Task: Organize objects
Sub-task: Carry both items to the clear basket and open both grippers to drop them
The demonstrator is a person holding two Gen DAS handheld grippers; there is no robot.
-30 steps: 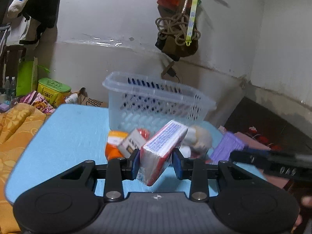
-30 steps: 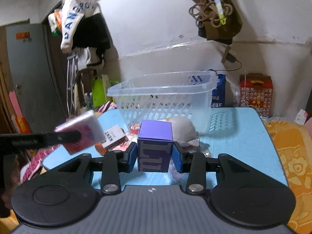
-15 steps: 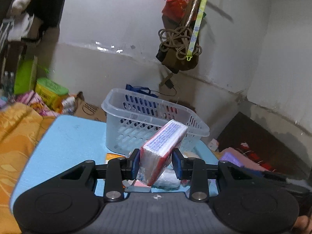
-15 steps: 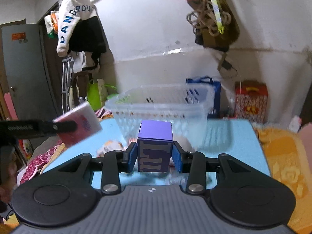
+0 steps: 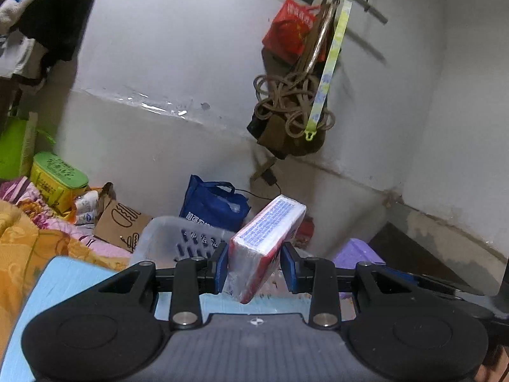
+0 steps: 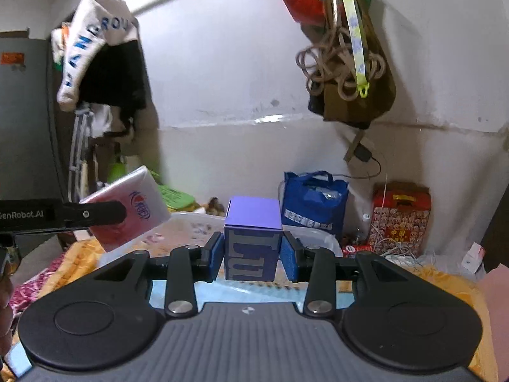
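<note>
The red-and-white packet (image 5: pixel 265 248) sits tilted in the left hand-held gripper (image 5: pixel 254 269), clamped between both blue pads. The purple box (image 6: pixel 253 238) stands upright in the right hand-held gripper (image 6: pixel 253 258), pinched the same way. Both are lifted, with the clear basket (image 5: pixel 168 242) low and just ahead of them on the blue bench (image 5: pixel 63 283). The step in hand looks like carrying both items to the basket. Next, each probably needs bringing over the rim, lowering inside, and only then letting go.

The left view shows the packet's printed edge and the basket's slotted wall. The right view shows the packet's pink face (image 6: pixel 133 213) and the left gripper's finger from the side, plus a red gift box (image 6: pixel 402 216) by the wall.
</note>
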